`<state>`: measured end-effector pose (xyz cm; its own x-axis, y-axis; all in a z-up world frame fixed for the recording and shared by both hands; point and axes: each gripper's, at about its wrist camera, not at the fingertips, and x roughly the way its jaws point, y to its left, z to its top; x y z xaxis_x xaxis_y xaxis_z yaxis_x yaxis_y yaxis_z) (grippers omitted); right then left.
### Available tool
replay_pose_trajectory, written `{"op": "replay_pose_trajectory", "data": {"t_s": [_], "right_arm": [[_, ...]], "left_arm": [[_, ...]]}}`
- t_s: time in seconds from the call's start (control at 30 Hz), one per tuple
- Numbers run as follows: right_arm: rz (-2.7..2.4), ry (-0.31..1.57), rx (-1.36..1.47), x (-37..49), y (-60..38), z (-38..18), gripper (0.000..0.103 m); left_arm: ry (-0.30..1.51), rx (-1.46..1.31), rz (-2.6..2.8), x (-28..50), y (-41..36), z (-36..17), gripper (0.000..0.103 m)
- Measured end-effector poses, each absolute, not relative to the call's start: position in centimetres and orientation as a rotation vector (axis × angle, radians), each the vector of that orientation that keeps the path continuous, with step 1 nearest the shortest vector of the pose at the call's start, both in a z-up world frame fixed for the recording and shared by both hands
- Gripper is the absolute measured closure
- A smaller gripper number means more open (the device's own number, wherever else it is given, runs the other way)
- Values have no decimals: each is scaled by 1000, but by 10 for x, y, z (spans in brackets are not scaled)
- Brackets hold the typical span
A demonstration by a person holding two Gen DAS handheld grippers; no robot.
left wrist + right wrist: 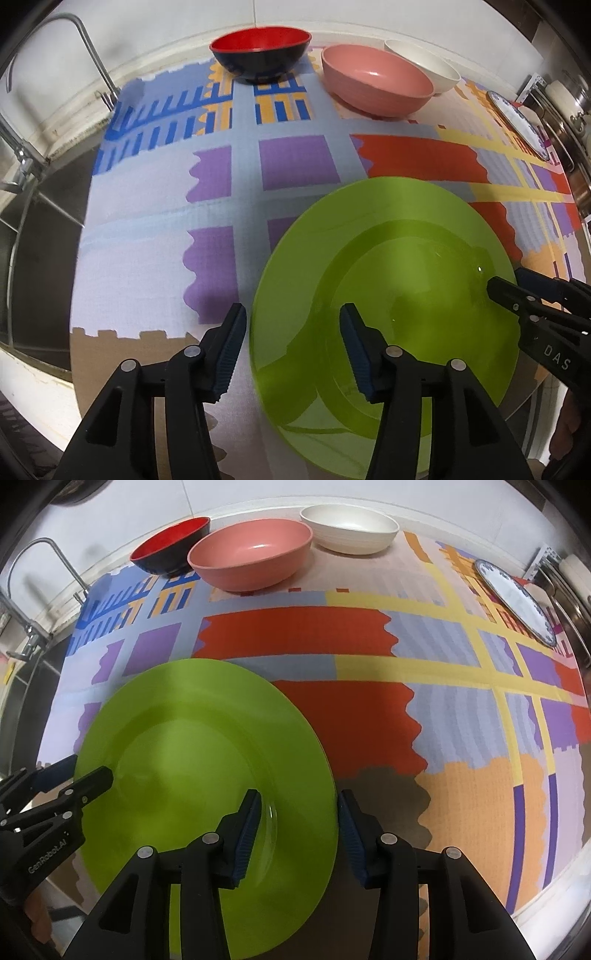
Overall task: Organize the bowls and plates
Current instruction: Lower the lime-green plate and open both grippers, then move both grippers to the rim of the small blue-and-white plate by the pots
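Both grippers straddle opposite rims of the green plate, left gripper and right gripper jaws apart, unclamped, seemingly steadying it flat on the bench

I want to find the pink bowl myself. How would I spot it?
Look along the back edge of the patterned mat, by the wall. Three bowls sit in a row; the pink bowl is the middle one, between the red-and-black bowl and the white bowl.

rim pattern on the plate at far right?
Blue patterned rim on the white plate; clearest in the right wrist view.
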<state>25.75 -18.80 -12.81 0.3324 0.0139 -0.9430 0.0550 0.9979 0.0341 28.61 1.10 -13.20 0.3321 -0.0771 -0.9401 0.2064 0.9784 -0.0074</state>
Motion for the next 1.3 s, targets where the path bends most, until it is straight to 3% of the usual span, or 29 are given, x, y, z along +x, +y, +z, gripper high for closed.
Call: {"op": "replay_pose_trajectory", "data": {"t_s": [0.47, 1.3], "right_arm": [[-43, 1156, 94, 253, -217, -102, 59], [-247, 939, 151, 252, -377, -39, 59]], "left_arm": [[1113, 176, -258, 288, -25, -95, 45], [927, 249, -450, 314, -192, -29, 37]]}}
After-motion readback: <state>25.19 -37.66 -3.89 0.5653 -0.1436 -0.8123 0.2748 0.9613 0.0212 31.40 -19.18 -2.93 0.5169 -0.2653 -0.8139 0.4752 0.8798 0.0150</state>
